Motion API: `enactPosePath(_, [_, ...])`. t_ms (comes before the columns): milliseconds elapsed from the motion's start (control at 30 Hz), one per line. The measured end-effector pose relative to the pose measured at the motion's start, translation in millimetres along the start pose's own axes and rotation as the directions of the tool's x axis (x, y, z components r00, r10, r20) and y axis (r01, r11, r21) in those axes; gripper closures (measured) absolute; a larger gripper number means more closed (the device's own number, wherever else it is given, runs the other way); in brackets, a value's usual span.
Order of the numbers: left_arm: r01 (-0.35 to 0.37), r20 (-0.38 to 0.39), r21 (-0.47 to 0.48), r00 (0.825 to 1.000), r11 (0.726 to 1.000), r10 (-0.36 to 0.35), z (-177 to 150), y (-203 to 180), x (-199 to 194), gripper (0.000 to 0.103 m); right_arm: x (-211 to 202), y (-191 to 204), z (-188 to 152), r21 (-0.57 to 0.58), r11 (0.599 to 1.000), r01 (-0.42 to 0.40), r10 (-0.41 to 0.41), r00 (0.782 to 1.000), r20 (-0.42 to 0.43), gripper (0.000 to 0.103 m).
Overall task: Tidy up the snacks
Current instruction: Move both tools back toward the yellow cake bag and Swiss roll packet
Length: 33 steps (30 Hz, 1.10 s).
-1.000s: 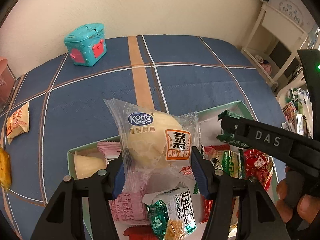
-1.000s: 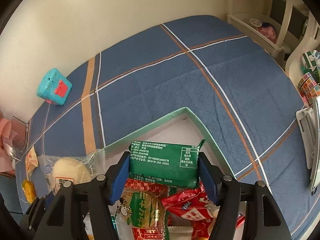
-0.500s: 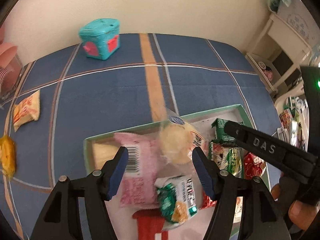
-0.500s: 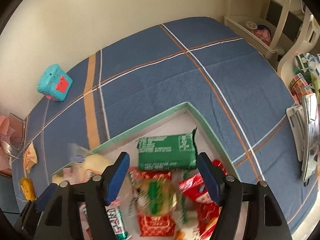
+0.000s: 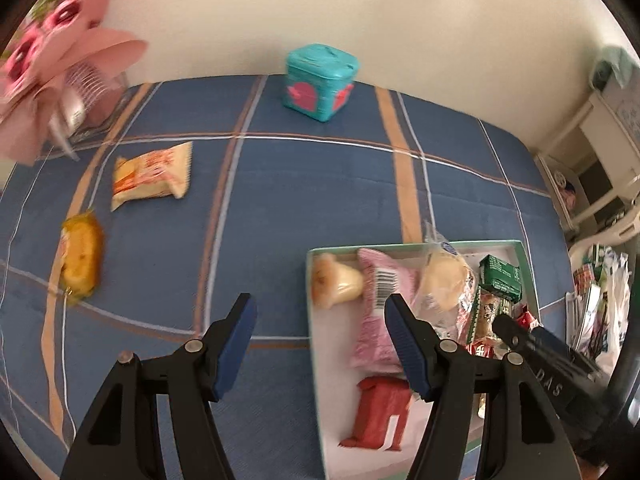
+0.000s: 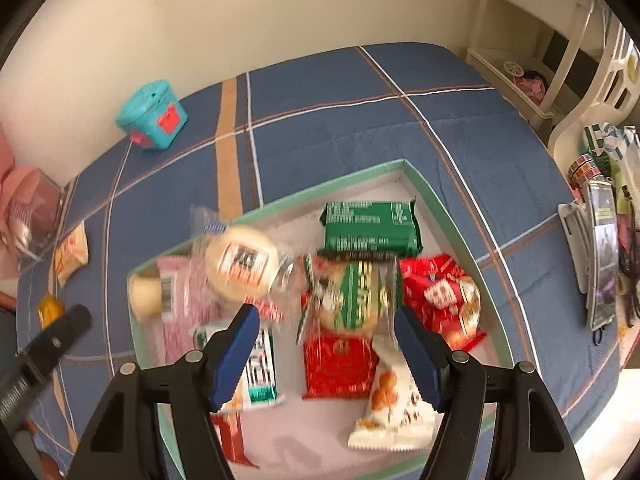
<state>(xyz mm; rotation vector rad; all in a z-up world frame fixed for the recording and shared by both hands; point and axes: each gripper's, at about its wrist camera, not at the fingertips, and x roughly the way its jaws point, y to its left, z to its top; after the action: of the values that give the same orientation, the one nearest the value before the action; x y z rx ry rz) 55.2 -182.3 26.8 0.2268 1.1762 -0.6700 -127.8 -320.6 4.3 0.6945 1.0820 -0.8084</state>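
Note:
A green-rimmed white tray (image 5: 314, 320) (image 6: 352, 178) on the blue bed holds several snack packs: the steamed cake (image 5: 442, 276) (image 6: 242, 266), a pink pack (image 5: 380, 304), a green pack (image 6: 370, 230) and red packs (image 6: 438, 292). My left gripper (image 5: 320, 344) is open and empty, over the tray's left rim. My right gripper (image 6: 326, 354) is open and empty above the tray. An orange pack (image 5: 152, 174) and a yellow cake (image 5: 80, 260) lie loose on the bed, left of the tray.
A teal toy box (image 5: 320, 76) (image 6: 152, 114) stands at the far edge by the wall. Pink items (image 5: 52, 76) sit at the far left. A white shelf (image 6: 560, 64) and clutter with a phone (image 6: 602, 248) stand at the right.
Both grippers opened and dropped their packs, the steamed cake and the green pack, into the tray. The left gripper then swung left; the right one pulled back.

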Motion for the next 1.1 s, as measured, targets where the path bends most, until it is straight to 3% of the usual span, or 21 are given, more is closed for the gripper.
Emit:
enactPosePath(133, [-0.01,0.002,-0.043,1.0,0.999,0.01,-12.5,14.5,-9.3,0.027,-15.6,6.8,-14.3,-0.026,1.0,0.003,-0.003,1.0,0.021,0.03])
enactPosePath(333, [-0.066,0.002,-0.05,0.998,0.997,0.066,-28.8,24.2,-15.9,0.026,-33.4,23.4,-36.6,-0.073,0.997,0.002,0.002,0.999,0.049,0.028])
enactPosePath(433, [-0.094,0.018,-0.033,0.995,0.995,0.095,-36.4,25.3,-22.1,0.013,-35.9,28.7,-47.1,-0.083,0.997,0.002,0.003,0.999,0.054,0.028])
enactPosePath(667, [-0.13,0.003,-0.046,0.991,0.99,0.13,-60.1,38.8,-17.6,0.013,-36.2,38.6,-67.2,-0.109,0.994,0.005,0.0,0.999,0.044,0.028])
enactPosePath(800, [-0.193,-0.024,-0.057,0.981,0.98,0.192,-69.2,46.2,-11.5,0.005,-36.8,41.8,-76.1,-0.119,0.993,0.006,-0.001,0.999,0.039,0.027])
enactPosePath(933, [-0.215,0.006,-0.046,0.977,0.976,0.215,-74.4,49.4,-16.2,0.005,-39.5,42.8,-80.8,-0.127,0.992,-0.001,0.007,0.999,0.045,0.015])
enactPosePath(1100, [-0.199,0.059,-0.049,0.978,0.979,0.202,-77.5,49.3,-25.9,0.005,-41.8,43.5,-80.6,-0.137,0.991,-0.007,0.015,0.998,0.057,0.013])
